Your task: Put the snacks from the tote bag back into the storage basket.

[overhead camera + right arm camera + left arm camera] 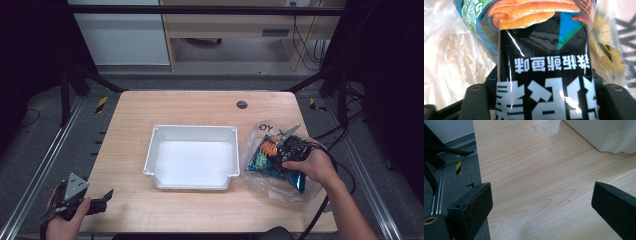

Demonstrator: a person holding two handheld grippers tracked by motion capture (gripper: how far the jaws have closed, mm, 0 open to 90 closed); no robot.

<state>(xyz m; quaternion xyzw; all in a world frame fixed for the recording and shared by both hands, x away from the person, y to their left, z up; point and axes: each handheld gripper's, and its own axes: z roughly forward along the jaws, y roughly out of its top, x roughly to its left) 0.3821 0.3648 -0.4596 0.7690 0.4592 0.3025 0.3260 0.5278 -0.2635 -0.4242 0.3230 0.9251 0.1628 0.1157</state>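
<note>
A light wooden tabletop (200,107) carries a white plastic tray (192,131) near its middle, its long sides running parallel to the near edge. Beside the tray's right end, close to the right edge of the tabletop, lies a crumpled clear plastic bag (260,172) with snack packets inside it.

The right gripper (289,141), held in the person's right hand (312,165), reaches into the mouth of that plastic bag. In the right gripper view its two black jaws stand on either side of a black snack packet (544,75) printed with white characters and a picture of orange crisps at the far end; the packet fills the gap between the jaws and they appear closed on its near end. Around it are the clear folds of the bag, a blue-and-green packet (477,15) at the upper left and a yellow one (609,52) at the right, seen through the plastic.

The left gripper (102,199) is held in the left hand (67,222) at the near left corner of the tabletop, well apart from the tray, with its grey three-cornered plate on top. In the left gripper view its jaws stand wide apart with nothing but bare wood between them; one jaw hangs over the left edge of the tabletop, above the grey floor and a metal rail (436,195). A corner of the white tray shows at the upper right of that view.

A small dark round grommet (242,104) sits in the tabletop near the far edge, right of centre
</note>
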